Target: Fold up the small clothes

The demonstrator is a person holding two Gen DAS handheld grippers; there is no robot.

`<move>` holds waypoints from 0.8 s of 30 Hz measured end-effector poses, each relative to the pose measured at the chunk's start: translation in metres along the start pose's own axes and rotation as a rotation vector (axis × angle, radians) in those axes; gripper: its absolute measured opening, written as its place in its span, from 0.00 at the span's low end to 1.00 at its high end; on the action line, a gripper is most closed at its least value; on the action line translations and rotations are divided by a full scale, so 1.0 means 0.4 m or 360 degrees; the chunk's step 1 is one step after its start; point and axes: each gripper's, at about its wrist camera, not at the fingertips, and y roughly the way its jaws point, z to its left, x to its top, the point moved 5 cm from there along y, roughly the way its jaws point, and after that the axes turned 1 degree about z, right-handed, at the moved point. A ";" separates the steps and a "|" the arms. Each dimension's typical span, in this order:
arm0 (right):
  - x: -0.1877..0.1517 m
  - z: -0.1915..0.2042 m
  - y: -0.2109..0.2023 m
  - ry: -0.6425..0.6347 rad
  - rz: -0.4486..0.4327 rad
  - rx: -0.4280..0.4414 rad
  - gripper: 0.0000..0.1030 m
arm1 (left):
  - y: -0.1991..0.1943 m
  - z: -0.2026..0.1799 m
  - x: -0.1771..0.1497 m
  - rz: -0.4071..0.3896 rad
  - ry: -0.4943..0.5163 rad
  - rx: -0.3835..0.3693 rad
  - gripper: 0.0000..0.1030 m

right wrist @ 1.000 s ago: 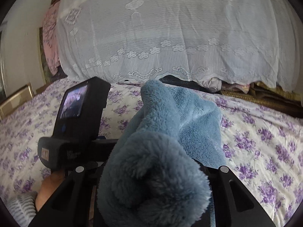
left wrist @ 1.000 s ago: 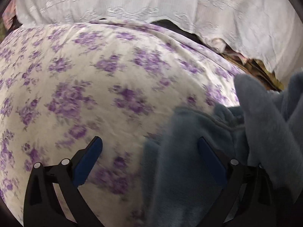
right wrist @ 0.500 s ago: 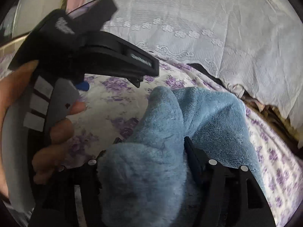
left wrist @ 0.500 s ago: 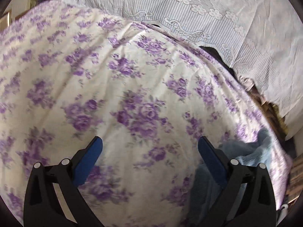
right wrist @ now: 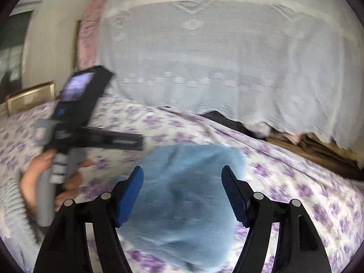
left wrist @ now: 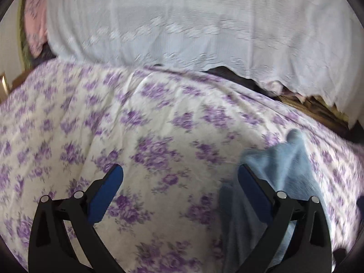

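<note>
A fluffy light-blue garment (right wrist: 182,195) lies on the purple-flowered bedsheet (right wrist: 295,182). My right gripper (right wrist: 182,182) hangs open just above it, one finger to each side, holding nothing. In the left wrist view the same blue garment (left wrist: 284,170) lies at the right, partly behind the right finger. My left gripper (left wrist: 179,182) is open and empty over bare sheet (left wrist: 113,125). The left gripper's handle and camera body (right wrist: 77,113) show at the left of the right wrist view, held in a hand.
A white lace cover (right wrist: 216,68) drapes over a bulk at the back of the bed. Dark and brown fabrics (right wrist: 318,145) sit under its edge at the right. A pink cloth (left wrist: 34,22) and a gold frame (right wrist: 29,95) stand at the far left.
My right gripper has opened and let go of the blue garment, which now lies on the sheet. My left gripper has swung away to the left of the garment.
</note>
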 end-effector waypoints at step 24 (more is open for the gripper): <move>-0.017 -0.108 0.080 0.0155 0.0147 0.0116 0.76 | -0.025 -0.054 -0.094 0.0129 0.0158 -0.0006 0.96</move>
